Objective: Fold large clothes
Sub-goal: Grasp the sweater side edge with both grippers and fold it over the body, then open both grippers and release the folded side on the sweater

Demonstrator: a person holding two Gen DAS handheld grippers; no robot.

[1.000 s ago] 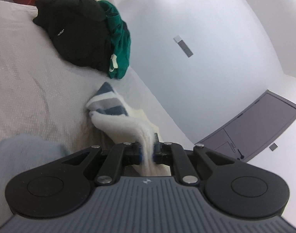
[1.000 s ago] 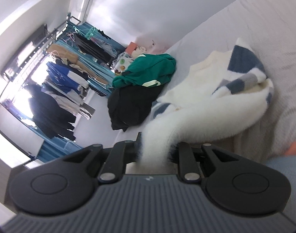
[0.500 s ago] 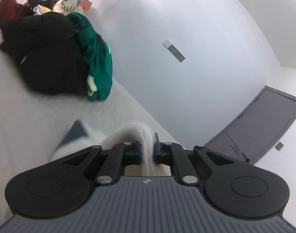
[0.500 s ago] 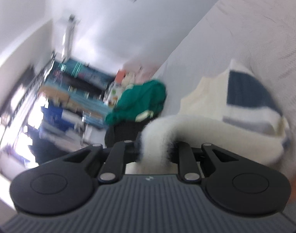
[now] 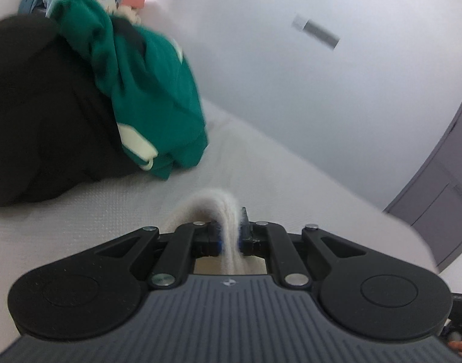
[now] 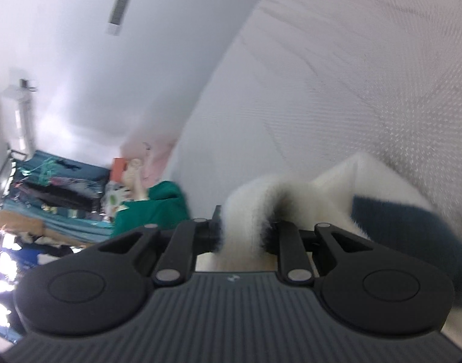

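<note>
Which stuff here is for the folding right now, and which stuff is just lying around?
For the job:
- fluffy white sweater, with a dark blue patch
- left gripper, clamped on it
- right gripper, clamped on it
- bed under it

Just lying around:
- green garment
- black garment
- hanging clothes, blurred

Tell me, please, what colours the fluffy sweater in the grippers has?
Cream-white with a dark blue block; the sweater shows best in the right wrist view.

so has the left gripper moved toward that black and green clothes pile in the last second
Yes. The left gripper, clamped on the white sweater, has come closer to the black garment and green garment; the pile now looms larger against the bed.
</note>
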